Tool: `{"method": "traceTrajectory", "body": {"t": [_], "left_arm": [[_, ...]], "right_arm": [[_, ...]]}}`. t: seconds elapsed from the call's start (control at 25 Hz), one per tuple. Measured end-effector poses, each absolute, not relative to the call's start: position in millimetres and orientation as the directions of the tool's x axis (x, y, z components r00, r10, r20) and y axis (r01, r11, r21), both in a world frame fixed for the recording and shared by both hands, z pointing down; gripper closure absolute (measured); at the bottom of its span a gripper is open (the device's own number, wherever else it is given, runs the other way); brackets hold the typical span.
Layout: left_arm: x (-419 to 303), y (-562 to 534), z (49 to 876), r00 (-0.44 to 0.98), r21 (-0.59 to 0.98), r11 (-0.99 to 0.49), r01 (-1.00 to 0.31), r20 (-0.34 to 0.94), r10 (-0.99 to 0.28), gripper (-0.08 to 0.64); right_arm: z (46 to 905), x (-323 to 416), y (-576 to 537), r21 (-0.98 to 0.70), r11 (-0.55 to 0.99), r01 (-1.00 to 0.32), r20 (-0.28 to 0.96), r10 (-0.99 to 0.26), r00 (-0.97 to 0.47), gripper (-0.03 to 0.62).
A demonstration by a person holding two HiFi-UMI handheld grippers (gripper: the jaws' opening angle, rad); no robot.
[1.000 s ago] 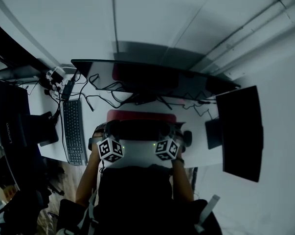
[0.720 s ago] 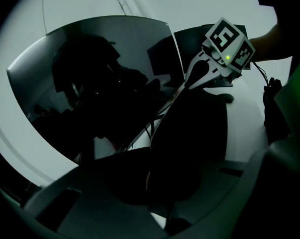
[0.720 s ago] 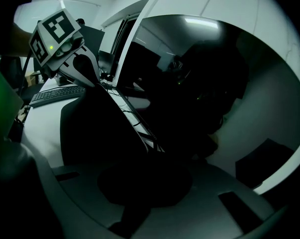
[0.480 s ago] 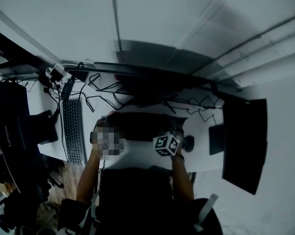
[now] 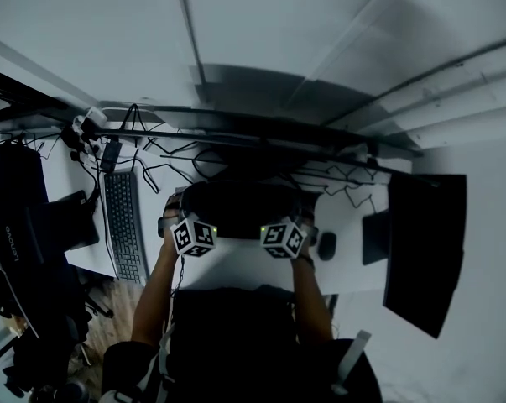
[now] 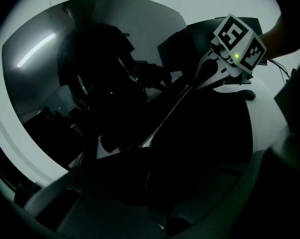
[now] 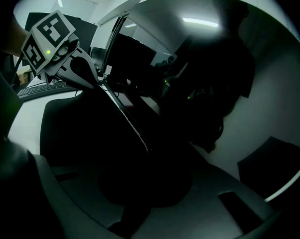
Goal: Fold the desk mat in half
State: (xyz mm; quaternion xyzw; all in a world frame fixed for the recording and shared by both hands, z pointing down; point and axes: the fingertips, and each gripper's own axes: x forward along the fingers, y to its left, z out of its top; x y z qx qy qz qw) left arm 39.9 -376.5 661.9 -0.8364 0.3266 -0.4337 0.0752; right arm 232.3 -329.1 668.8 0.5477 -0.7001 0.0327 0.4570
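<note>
Head view shows the left gripper (image 5: 179, 222) and right gripper (image 5: 298, 223) each clamped on the dark desk mat (image 5: 236, 205), its edge lifted over the desk (image 5: 346, 269). Folding looks midway; next, lay that edge evenly on the far edge.

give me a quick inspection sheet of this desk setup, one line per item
surface: white desk, dimly lit
job's things: dark desk mat in front of the monitor, one edge lifted between both claws
clutter: keyboard left of the mat, mouse to its right
grippers: left claw and right claw both shut on the mat's edge
cables: loose black cables behind the mat, below the monitor
surroundings: wide monitor at the back, right screen, left screen, pale wall behind
</note>
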Motion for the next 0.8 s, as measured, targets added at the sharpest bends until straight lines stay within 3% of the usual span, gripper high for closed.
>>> {"method": "traceTrajectory", "body": {"t": [0.8], "left_arm": [[43.6,-401.8,740.2,0.353,-0.387,-0.767,-0.512,0.719,-0.599,0.535]], "right_arm": [[737.8,233.8,-350.3,0.500,0.400,-0.768,0.701,-0.707,0.088,0.571]]}}
